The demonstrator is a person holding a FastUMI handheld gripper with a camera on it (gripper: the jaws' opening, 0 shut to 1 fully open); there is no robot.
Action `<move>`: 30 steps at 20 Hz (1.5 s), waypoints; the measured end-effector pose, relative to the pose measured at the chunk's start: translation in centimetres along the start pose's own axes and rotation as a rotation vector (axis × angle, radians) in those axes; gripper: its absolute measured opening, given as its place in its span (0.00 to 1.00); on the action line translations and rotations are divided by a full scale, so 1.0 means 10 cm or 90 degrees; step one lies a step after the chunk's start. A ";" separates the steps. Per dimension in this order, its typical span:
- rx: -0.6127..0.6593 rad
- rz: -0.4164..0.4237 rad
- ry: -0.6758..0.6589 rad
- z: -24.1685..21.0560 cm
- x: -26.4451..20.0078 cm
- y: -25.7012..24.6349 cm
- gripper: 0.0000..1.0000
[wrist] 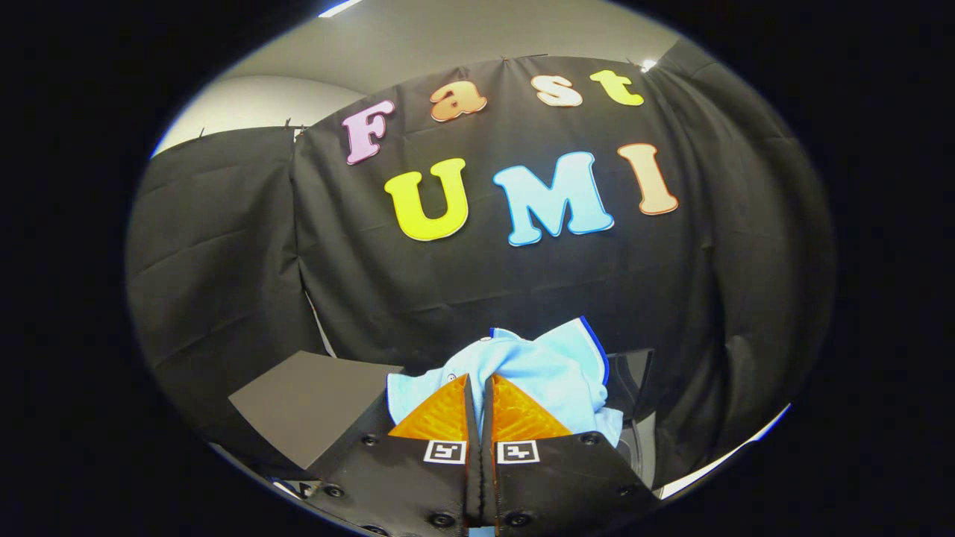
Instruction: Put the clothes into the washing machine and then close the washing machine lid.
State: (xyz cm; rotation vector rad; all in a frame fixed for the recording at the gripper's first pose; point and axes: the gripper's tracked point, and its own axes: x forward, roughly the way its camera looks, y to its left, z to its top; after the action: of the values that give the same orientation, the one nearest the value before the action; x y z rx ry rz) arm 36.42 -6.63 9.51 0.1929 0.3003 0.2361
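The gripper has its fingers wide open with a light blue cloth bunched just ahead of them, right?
Not quite. The gripper view shows the gripper with its fingers nearly closed, pinching the light blue cloth, which bunches up between and just beyond them.

Gripper (pixel 477 384) fingers pinching soft, matt, crumpled cloth of garment (pixel 552 365). Booth wall (pixel 224 246) hanging as matt, creased fabric. Flat panel (pixel 306 403) at 9 o'clock of fingers looking smooth, matt.

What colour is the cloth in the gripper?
Light blue with a darker blue edge; the cloth shows best in the gripper view, pinched by the gripper.
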 end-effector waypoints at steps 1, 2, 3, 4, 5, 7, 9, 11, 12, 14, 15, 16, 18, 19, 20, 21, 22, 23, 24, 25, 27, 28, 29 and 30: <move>-0.003 -0.006 0.006 -0.04 0.01 -0.05 0.01; -0.006 -0.013 0.014 -0.11 0.02 -0.09 0.01; -0.010 -0.018 0.023 -0.17 0.04 -0.13 0.01; -0.014 -0.024 0.030 -0.25 0.05 -0.17 0.01; -0.017 -0.030 0.038 -0.31 0.08 -0.20 0.01; -0.025 -0.040 0.054 -0.45 0.13 -0.27 0.01; -0.025 -0.045 0.074 -0.61 0.19 -0.32 0.01; -0.022 -0.048 0.092 -0.77 0.24 -0.35 0.01; -0.022 -0.050 0.103 -0.87 0.28 -0.36 0.01; -0.028 -0.050 0.124 -1.06 0.33 -0.37 0.01; -0.033 -0.051 0.134 -1.13 0.36 -0.37 0.01; -0.040 -0.052 0.143 -1.22 0.39 -0.36 0.01; -0.054 -0.056 0.158 -1.36 0.46 -0.38 0.01; -0.059 -0.058 0.168 -1.42 0.50 -0.38 0.01; -0.063 -0.058 0.177 -1.48 0.53 -0.39 0.01; -0.067 -0.060 0.186 -1.54 0.57 -0.39 0.01; -0.073 -0.059 0.196 -1.61 0.59 -0.38 0.01; -0.079 -0.058 0.204 -1.66 0.63 -0.38 0.02; -0.087 -0.061 0.211 -1.72 0.65 -0.39 0.02; -0.092 -0.064 0.217 -1.76 0.66 -0.39 0.02; -0.089 -0.072 0.236 -1.86 0.68 -0.41 0.02; -0.084 -0.076 0.248 -1.95 0.71 -0.43 0.03; -0.079 -0.079 0.264 -2.03 0.70 -0.46 0.03; -0.074 -0.082 0.274 -2.11 0.70 -0.46 0.05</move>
State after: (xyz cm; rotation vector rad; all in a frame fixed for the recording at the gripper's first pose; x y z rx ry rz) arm 37.20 -6.00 -13.21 0.0055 0.7227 0.1656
